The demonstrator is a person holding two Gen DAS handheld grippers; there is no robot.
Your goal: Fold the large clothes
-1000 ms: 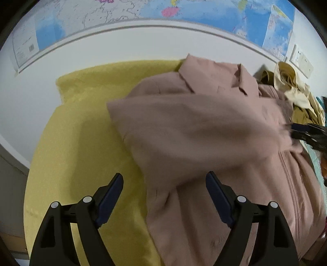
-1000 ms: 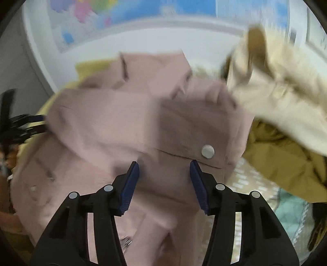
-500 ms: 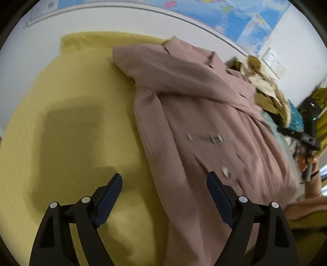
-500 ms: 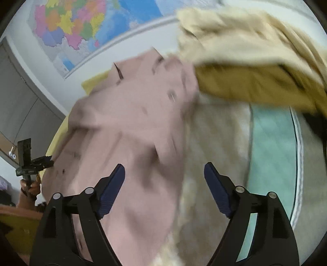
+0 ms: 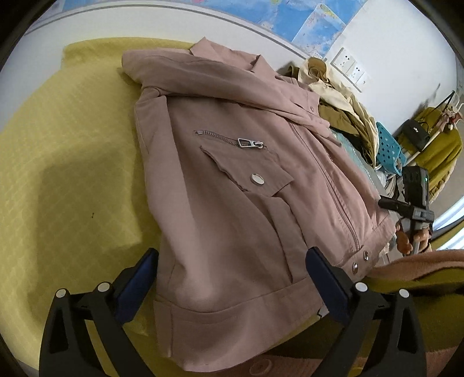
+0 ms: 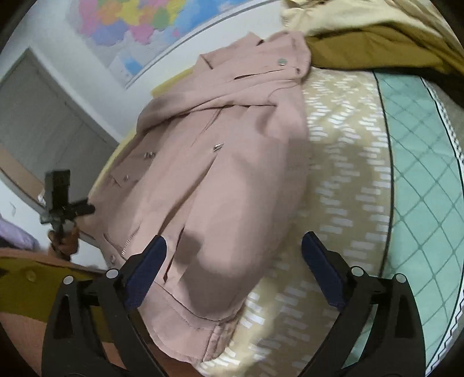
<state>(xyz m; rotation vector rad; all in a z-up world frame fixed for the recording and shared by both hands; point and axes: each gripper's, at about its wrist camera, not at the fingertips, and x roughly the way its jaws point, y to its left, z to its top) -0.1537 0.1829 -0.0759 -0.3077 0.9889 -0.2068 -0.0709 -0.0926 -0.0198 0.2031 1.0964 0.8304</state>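
Here is the dusty-pink jacket [image 5: 232,185], front up on the yellow bedspread [image 5: 63,179] and filling the centre of the left wrist view. One sleeve [image 5: 220,84] lies folded across the chest, running from the upper left toward the right of the frame. Below it sit the slanted chest zipper [image 5: 229,138] and a snap-buttoned pocket flap [image 5: 255,178], and the hem band runs along the bottom centre.

The left gripper [image 5: 232,275] hovers over that hem at the bottom of the frame, jaws opening wide. The blue pads [image 5: 324,278] stand either side of the hem with the cloth between them in the view, but they press on nothing.

Over in the right wrist view, the same jacket [image 6: 220,174] slants from upper centre down to lower left, its right edge lying on a beige patterned quilt [image 6: 342,179], with a green quilted panel [image 6: 420,174] at the far right. The right gripper [image 6: 232,275] is also spreading its jaws, released; the left pad [image 6: 148,269] sits over the jacket's lower edge, the right pad over the bare quilt.

A heap of cream and olive clothes [image 6: 362,32] crowds the top right, touching the jacket's collar. A wall map [image 6: 130,26] hangs at the upper left.
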